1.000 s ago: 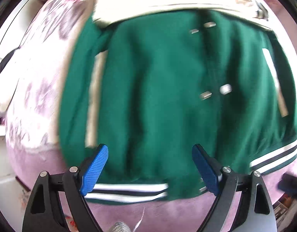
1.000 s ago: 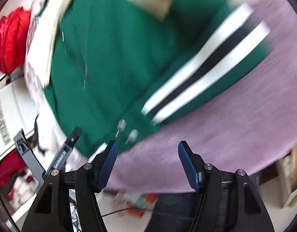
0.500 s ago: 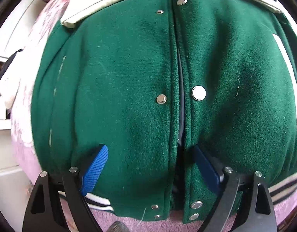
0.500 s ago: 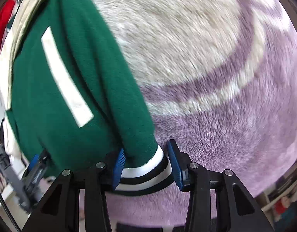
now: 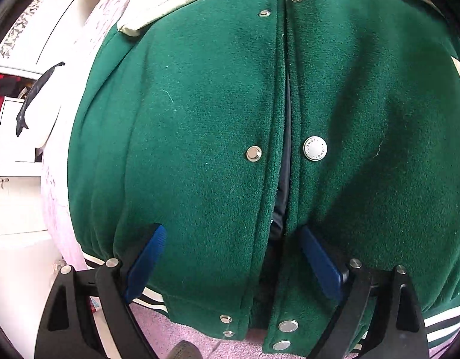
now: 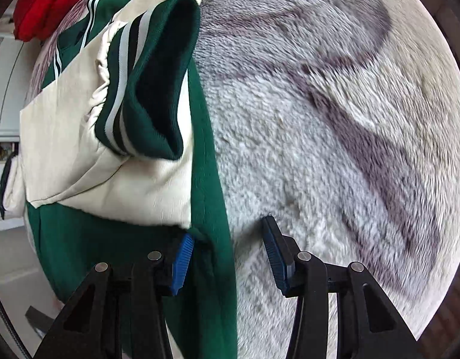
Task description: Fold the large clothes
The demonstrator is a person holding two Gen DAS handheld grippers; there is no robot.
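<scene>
A green varsity jacket (image 5: pixel 200 137) with cream sleeves and silver snaps lies front up on a purple and white fleece blanket (image 6: pixel 334 137). My left gripper (image 5: pixel 230 257) is open, low over the hem, its pads pressing into the fabric either side of the front placket. In the right wrist view the jacket's side edge (image 6: pixel 209 179) runs up the frame, with a cream sleeve (image 6: pixel 80 149) and its striped cuff (image 6: pixel 146 89) folded across it. My right gripper (image 6: pixel 227 257) is open and straddles that side edge, one pad on the jacket, one over the blanket.
A red garment (image 6: pixel 47 3) lies at the far end of the blanket. White furniture (image 5: pixel 17 137) stands to the left of the bed, with a dark strap (image 5: pixel 35 95) hanging by it.
My left gripper has moved in closer over the jacket's front hem. My right gripper has opened and moved from the striped hem corner up along the jacket's side edge.
</scene>
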